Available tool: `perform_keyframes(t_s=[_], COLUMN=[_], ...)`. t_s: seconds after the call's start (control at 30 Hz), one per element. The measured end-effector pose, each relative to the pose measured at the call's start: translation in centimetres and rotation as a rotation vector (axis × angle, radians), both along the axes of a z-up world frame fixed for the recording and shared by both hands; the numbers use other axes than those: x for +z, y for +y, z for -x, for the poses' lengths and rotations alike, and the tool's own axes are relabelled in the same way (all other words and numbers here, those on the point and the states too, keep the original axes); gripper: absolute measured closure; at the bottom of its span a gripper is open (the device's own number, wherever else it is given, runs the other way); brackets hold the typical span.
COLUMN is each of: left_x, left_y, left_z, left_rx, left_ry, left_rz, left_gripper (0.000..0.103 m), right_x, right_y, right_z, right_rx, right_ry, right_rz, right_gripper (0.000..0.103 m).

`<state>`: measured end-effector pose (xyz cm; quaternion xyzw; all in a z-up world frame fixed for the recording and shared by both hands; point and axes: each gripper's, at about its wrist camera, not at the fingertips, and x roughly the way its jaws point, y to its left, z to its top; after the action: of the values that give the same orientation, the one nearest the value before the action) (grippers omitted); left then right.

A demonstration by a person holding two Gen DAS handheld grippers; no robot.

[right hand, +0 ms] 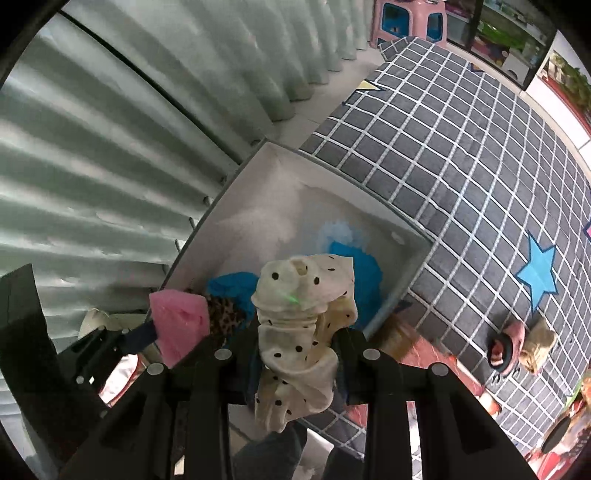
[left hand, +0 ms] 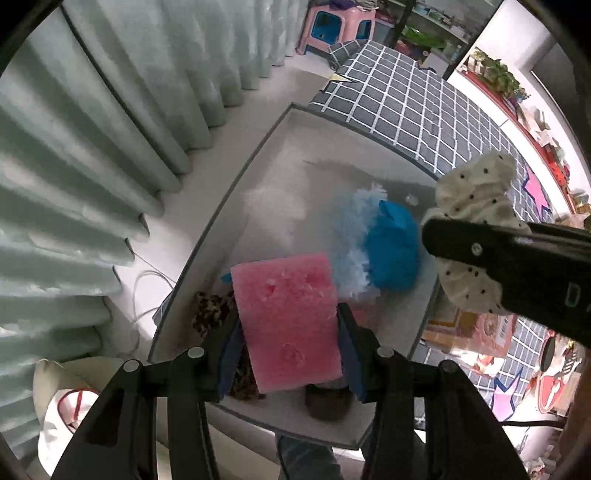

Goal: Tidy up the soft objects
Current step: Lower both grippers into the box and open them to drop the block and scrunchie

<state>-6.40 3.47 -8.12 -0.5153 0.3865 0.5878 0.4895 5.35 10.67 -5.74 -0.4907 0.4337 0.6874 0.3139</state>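
Around my work spot: curtain, checked rug, clutter at the edges.

Pale green pleated curtain hangs along the left side, down to the light floor. A grey rug with a white grid lies to the right, with a blue star printed on it. At its far corner I see a pink stool. A white cable loops on the floor below the curtain.

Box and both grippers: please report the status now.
Left gripper shut on pink sponge, over box. Right gripper shut on dotted cloth. Blue duster and leopard cloth in box.
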Motion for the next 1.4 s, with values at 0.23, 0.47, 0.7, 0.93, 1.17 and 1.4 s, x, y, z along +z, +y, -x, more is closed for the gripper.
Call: perform_keyframes(t_s=[0.23,0.47,0.7,0.93,1.17,1.4], left_x=[-0.9,-1.5,-2.1,-2.4,-2.6,-2.7], left_y=[1.2,2.0,2.5,2.8,3.1,2.9], left_z=[0.5,0.8,1.0,0.8,0.7,1.0], left_rx=[0.031,0.049,0.058,0.057,0.049,0.068], left_ry=[-0.003,-0.008,-0.021,-0.033,-0.039,-0.055], left_rz=[0.004,0.007,0.018,0.031,0.033,0.028], left_gripper=[0.051,0.051,0.051,0.051,0.051,0.034], right_x=[-0.9,-1.9,-3.0,-3.3,-3.7,-3.8], right_y=[2.0,2.9,3.5,3.5,3.4,3.5], right_z=[1.5,2.8,3.0,3.2,3.3,3.4], right_rx=[-0.008,0.014,0.006,0.018,0.022,0.040], right_ry=[0.016,-0.002,0.002,-0.001,0.004,0.017], right_rz=[0.000,-0.006,0.025,0.036,0.050,0.061], right_gripper=[0.070,0.070,0.070,0.070,0.070,0.070])
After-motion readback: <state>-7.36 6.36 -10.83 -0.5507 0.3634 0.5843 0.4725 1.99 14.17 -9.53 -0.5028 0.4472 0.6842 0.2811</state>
